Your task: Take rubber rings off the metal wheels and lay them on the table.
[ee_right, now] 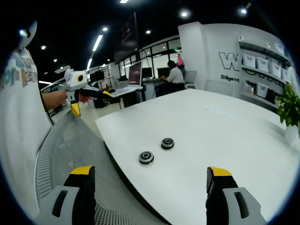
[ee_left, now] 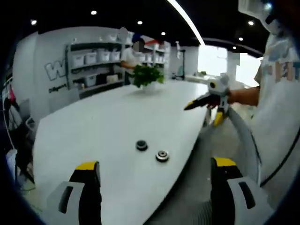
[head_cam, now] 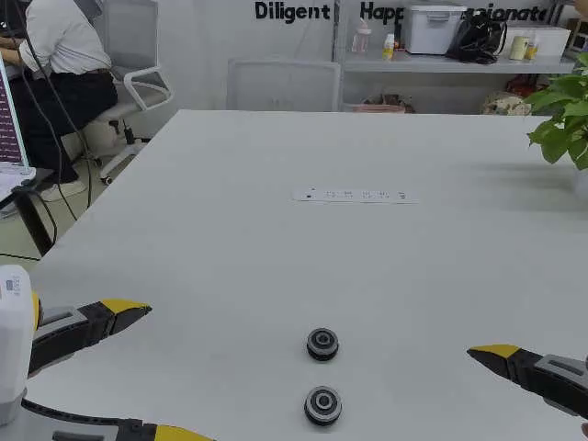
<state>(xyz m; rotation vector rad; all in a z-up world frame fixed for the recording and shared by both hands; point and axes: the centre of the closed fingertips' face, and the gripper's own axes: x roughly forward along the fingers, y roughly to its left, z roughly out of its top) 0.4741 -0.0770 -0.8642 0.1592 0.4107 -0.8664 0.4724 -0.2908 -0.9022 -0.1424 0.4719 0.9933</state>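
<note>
1. On the white tabletop (head_cam: 230, 239), in the head view, two small metal wheels lie well apart from the plant (head_cam: 562, 119), toward the person's edge. They are the plant-side wheel (head_cam: 322, 344) and, just beyond it from the plant, the edge-side wheel (head_cam: 322, 405). A dark rubber ring (head_cam: 310, 349) sits round the plant-side wheel; the other wheel looks the same. The left gripper (head_cam: 152, 367) hovers farther from the plant than both wheels, with its fingers spread wide. The right gripper (head_cam: 514, 363) hangs below the plant in the frame, with one yellow-tipped finger showing and touching nothing.
2. Seen from the left gripper view, the left gripper (ee_left: 157, 164) has its fingers (ee_left: 89, 168) wide apart with nothing between them. Short of the plant (ee_left: 147, 75) lie the plant-side wheel (ee_left: 141, 145) and the edge-side wheel (ee_left: 162, 155). The edge-side wheel is close to the tabletop's (ee_left: 93, 122) rim. The right gripper (ee_left: 201, 114) is held near that rim with its fingers parted.
3. Seen from the right gripper view, the right gripper (ee_right: 151, 171) also has its fingers (ee_right: 218, 172) wide and empty. The edge-side wheel (ee_right: 146, 157) and the plant-side wheel (ee_right: 167, 143) lie near each other, well apart from the plant (ee_right: 288, 108). The left gripper (ee_right: 92, 102) is held off the tabletop (ee_right: 211, 131), farther from the plant than both wheels, with its fingers apart.
</note>
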